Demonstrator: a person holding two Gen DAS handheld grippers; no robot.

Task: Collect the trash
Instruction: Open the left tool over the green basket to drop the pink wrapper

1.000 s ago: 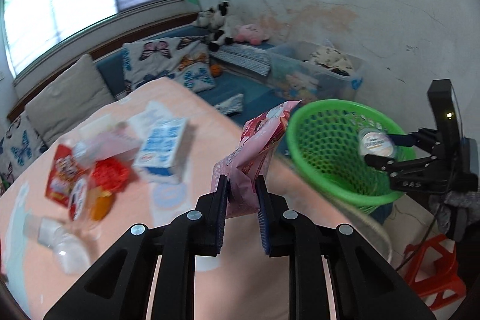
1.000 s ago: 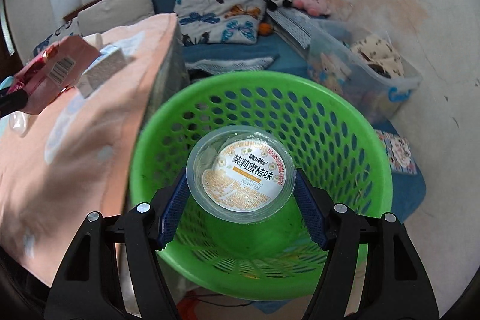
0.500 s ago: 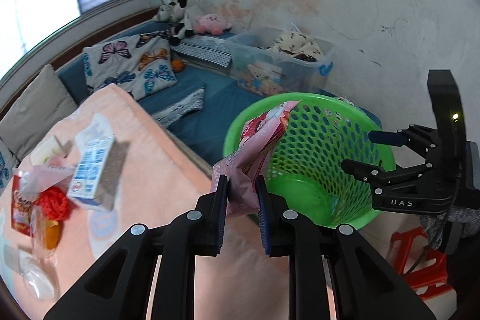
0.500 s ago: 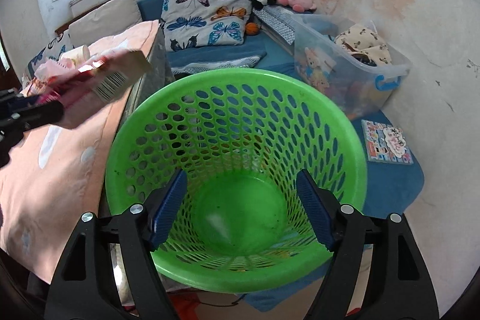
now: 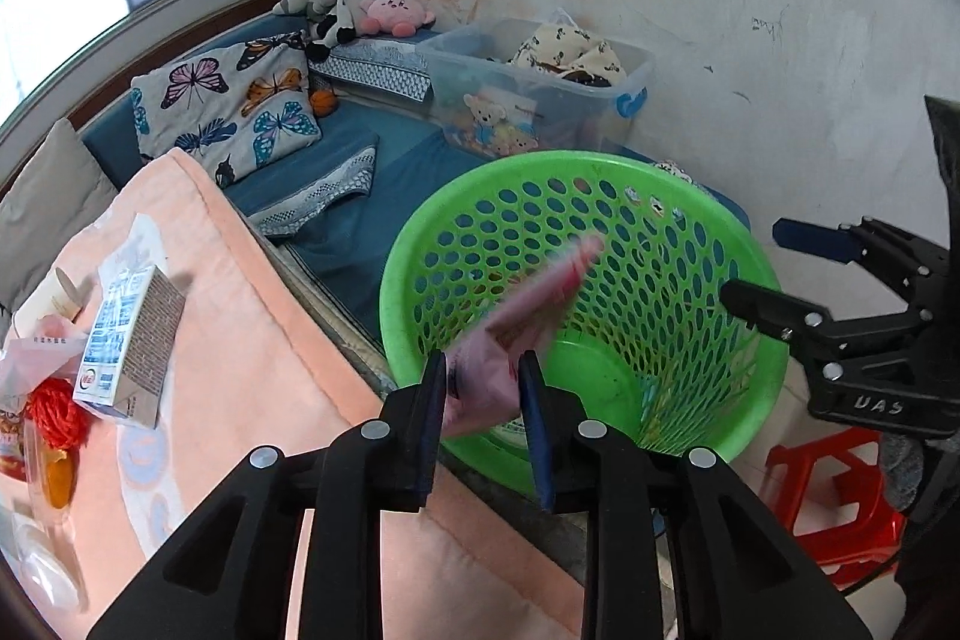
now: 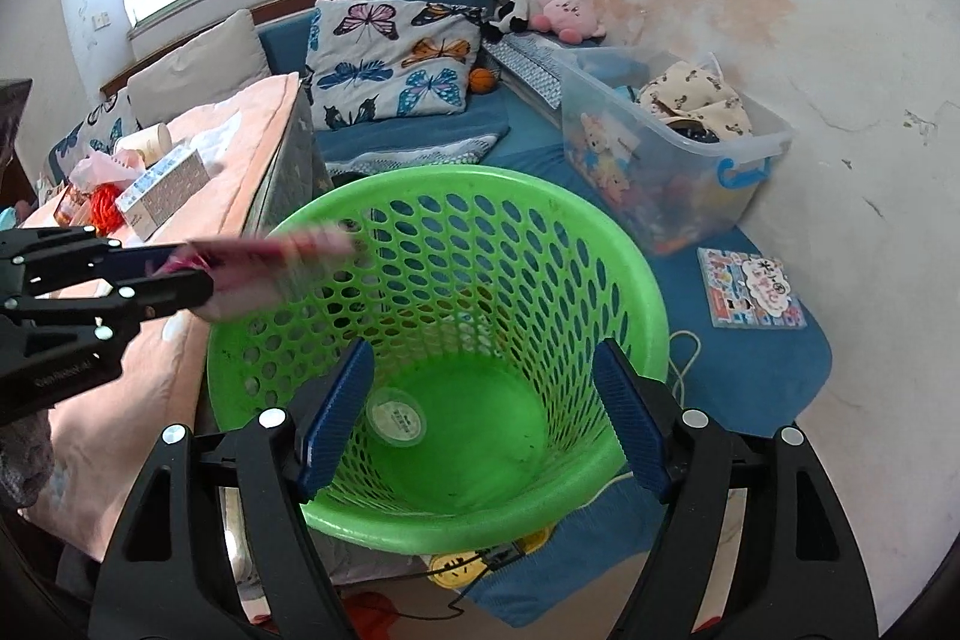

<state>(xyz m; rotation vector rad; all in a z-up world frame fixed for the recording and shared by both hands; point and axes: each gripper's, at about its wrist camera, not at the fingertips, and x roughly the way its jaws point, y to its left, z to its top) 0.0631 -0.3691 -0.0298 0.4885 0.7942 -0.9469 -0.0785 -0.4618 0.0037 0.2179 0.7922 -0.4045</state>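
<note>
A green mesh basket (image 5: 396, 292) (image 6: 648, 268) stands on the floor beside the table. My left gripper (image 5: 483, 382) (image 6: 198, 274) hangs over its near rim, jaws opening. A pink snack wrapper (image 5: 528, 310) (image 6: 282, 256) sits loose between them, blurred, its free end leaning over the basket's mouth. My right gripper (image 6: 480, 352) (image 5: 753, 262) is open and empty above the basket. A round lidded plastic cup (image 6: 396, 415) lies on the basket's floor.
The table under a peach cloth (image 5: 252, 352) holds a blue-and-white carton (image 5: 129, 334), red netting (image 5: 57, 412) and other litter. Behind the basket are a clear storage box (image 5: 540, 100) and a blue mat with a picture book (image 6: 756, 289). A red stool (image 5: 840, 490) stands right.
The right gripper let the cup go and it now lies in the basket. The left gripper carried the wrapper from over the table to the basket's rim, and its jaws have widened.
</note>
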